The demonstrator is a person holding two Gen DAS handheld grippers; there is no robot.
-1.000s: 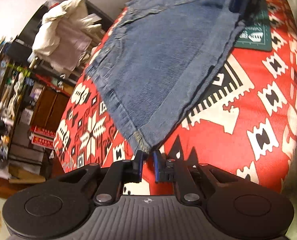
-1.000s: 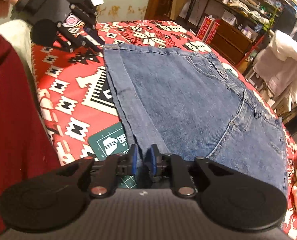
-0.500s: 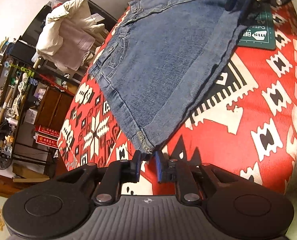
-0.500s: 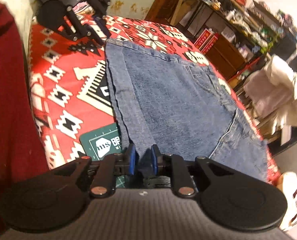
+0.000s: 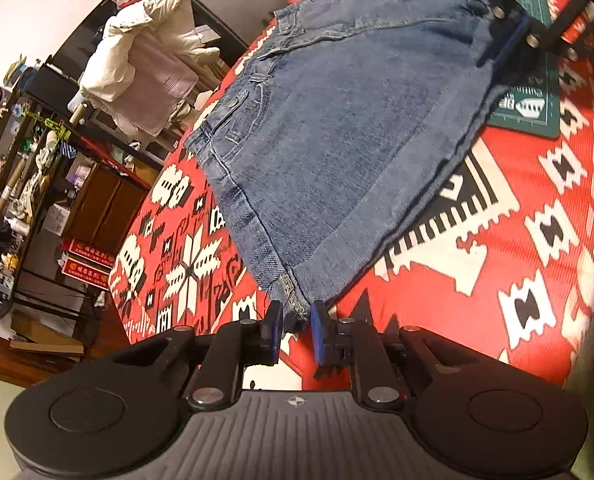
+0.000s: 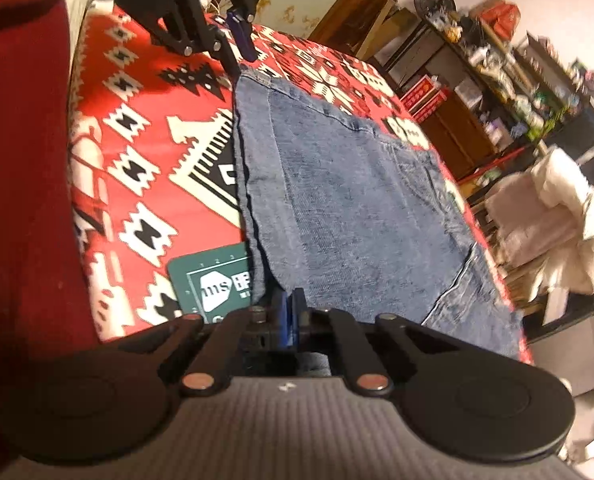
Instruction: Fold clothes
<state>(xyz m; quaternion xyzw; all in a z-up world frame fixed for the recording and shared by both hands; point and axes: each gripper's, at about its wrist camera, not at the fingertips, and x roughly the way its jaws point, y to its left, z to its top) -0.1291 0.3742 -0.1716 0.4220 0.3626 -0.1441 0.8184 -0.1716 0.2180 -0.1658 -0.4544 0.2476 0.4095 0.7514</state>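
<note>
Both grippers sit at the near hem of the denim shorts (image 5: 337,128). Left gripper (image 5: 295,330) has its blue pads a little apart, with the frayed corner of the hem between them. Right gripper (image 6: 290,312) has its pads pressed together on the other hem corner. Shorts lie spread flat on a red patterned blanket (image 5: 517,240). A green cutting mat (image 6: 213,286) peeks out from under the cloth beside the right gripper.
</note>
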